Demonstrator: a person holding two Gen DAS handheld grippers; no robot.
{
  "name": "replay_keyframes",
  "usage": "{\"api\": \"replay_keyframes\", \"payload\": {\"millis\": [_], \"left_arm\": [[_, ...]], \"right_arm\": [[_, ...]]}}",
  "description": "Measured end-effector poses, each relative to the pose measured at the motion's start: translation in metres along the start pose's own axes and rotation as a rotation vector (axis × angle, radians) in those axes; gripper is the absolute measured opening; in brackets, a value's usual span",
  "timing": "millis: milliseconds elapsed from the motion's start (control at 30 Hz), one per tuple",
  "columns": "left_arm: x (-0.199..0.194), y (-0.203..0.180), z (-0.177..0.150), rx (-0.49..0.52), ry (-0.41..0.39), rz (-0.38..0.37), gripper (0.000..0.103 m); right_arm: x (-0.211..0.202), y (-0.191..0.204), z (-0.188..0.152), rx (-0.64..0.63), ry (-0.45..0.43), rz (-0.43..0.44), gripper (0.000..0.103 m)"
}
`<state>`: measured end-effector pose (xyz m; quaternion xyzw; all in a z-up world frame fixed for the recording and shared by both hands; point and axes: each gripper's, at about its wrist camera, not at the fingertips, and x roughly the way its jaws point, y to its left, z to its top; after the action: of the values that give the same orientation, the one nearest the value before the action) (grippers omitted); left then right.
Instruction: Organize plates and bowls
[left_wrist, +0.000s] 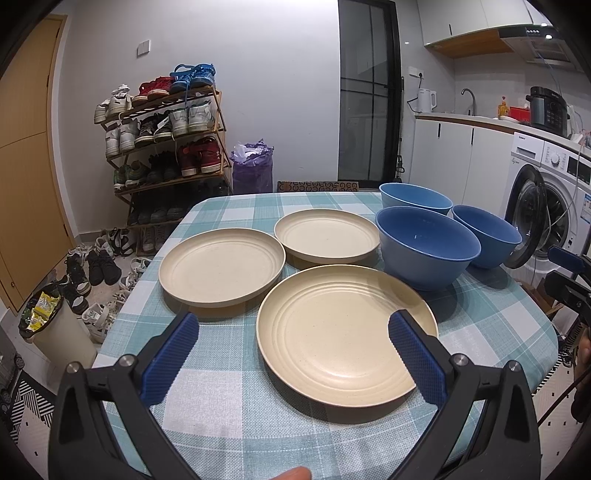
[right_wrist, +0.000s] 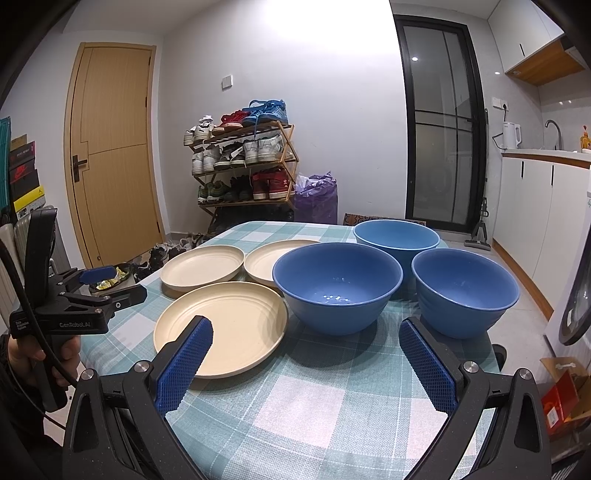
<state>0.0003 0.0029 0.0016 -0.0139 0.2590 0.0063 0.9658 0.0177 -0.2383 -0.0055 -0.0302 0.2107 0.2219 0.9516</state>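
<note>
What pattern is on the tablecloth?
The tablecloth has teal and white checks, clearest in the right wrist view.

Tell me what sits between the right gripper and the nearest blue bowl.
Only bare checked tablecloth lies between the right gripper and nearest blue bowl, per the right wrist view.

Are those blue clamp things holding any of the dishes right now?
No. Both the left gripper and right gripper are open and empty; the plates and bowls all sit on the table.
</note>
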Motion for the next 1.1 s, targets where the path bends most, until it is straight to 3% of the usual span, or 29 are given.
{"api": "replay_keyframes", "payload": {"millis": [1100], "left_arm": [[0.0053, 0.0007, -0.0037, -0.003, 0.009, 0.008, 0.103]], "right_arm": [[0.0006, -0.0007, -0.0021, 0.004, -0.004, -0.002, 0.103]]}}
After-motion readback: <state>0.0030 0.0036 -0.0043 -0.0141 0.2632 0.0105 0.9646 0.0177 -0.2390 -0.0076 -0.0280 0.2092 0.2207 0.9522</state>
